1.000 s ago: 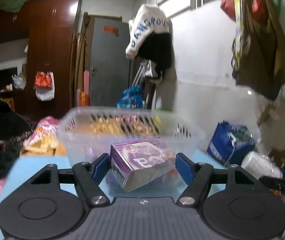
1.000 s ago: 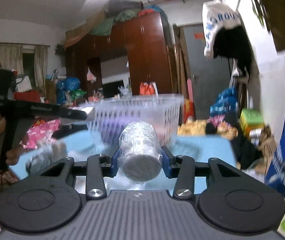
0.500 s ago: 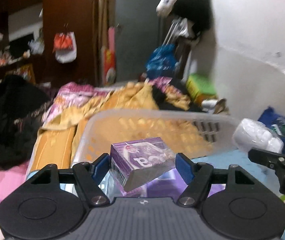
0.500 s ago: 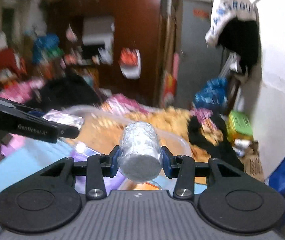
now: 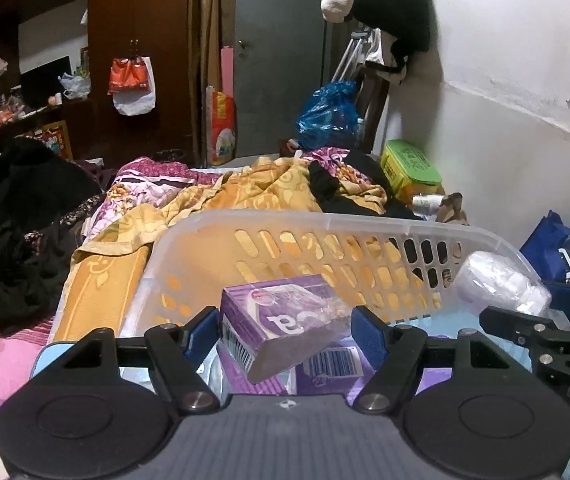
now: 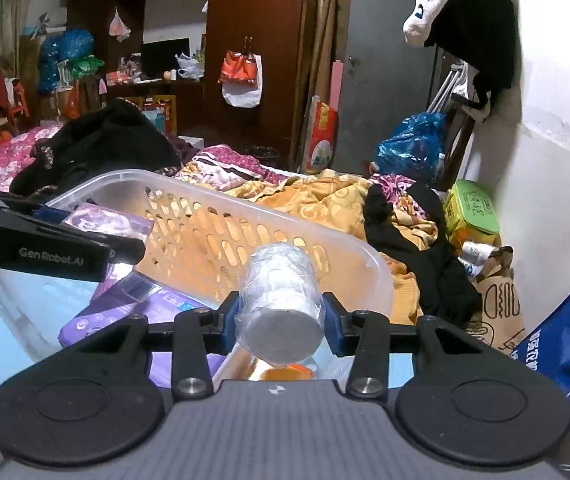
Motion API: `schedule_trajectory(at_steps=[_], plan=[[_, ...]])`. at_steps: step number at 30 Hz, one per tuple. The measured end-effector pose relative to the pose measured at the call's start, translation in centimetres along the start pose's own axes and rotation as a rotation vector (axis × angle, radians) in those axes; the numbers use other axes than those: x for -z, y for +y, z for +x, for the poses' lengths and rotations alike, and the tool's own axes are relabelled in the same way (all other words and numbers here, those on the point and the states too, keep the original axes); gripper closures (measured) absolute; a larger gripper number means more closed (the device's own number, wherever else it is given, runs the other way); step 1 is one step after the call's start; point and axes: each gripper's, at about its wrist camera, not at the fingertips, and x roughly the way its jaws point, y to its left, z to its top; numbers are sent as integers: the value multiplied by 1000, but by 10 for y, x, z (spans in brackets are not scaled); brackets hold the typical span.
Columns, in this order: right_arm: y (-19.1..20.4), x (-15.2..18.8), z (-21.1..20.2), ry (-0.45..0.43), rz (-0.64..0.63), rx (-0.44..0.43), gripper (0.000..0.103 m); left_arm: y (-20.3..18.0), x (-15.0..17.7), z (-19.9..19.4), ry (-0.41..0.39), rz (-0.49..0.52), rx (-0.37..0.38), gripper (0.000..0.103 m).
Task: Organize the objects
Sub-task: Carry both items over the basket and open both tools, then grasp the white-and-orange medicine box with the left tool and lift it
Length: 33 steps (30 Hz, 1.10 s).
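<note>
My left gripper (image 5: 285, 332) is shut on a purple box (image 5: 281, 332) and holds it tilted above the clear plastic basket (image 5: 325, 224). More purple packs (image 5: 333, 364) lie in the basket below it. My right gripper (image 6: 281, 316) is shut on a white roll wrapped in clear plastic (image 6: 281, 300), over the basket's near right corner (image 6: 365, 252). The roll also shows at the right of the left wrist view (image 5: 501, 284), and the left gripper at the left of the right wrist view (image 6: 45, 248).
The basket stands on a light blue surface (image 6: 9, 320). Behind it lie an orange blanket (image 5: 245, 196), black clothes (image 5: 17, 240) and a green tin (image 6: 473, 212). A blue bag (image 6: 557, 344) and a white wall (image 5: 505, 120) are at the right.
Both grippers have risen and tipped down over the basket, so I now look into it from above. Each still holds its object.
</note>
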Motion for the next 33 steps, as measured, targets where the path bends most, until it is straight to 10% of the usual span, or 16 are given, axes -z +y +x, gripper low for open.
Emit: schedule_trajectory(at_steps=[3, 5, 7, 12, 23, 33], plan=[[-2, -2, -2, -22, 10, 6, 49, -2, 1, -4, -33, 30, -28, 13], [-4, -1, -10, -66, 9, 6, 11, -2, 4, -15, -72, 40, -19, 5], [-6, 5, -31, -158, 8, 11, 0, -2, 8, -35, -124, 43, 0, 3], [-26, 40, -81, -263, 88, -92, 0, 6, 41, -95, -250, 75, 50, 0], [-18, 227, -161, -321, 116, -336, 0, -4, 252, -195, -384, 231, 149, 1], [9, 243, -146, -308, 27, -422, 0, -36, 291, -175, -326, 291, 278, 25]])
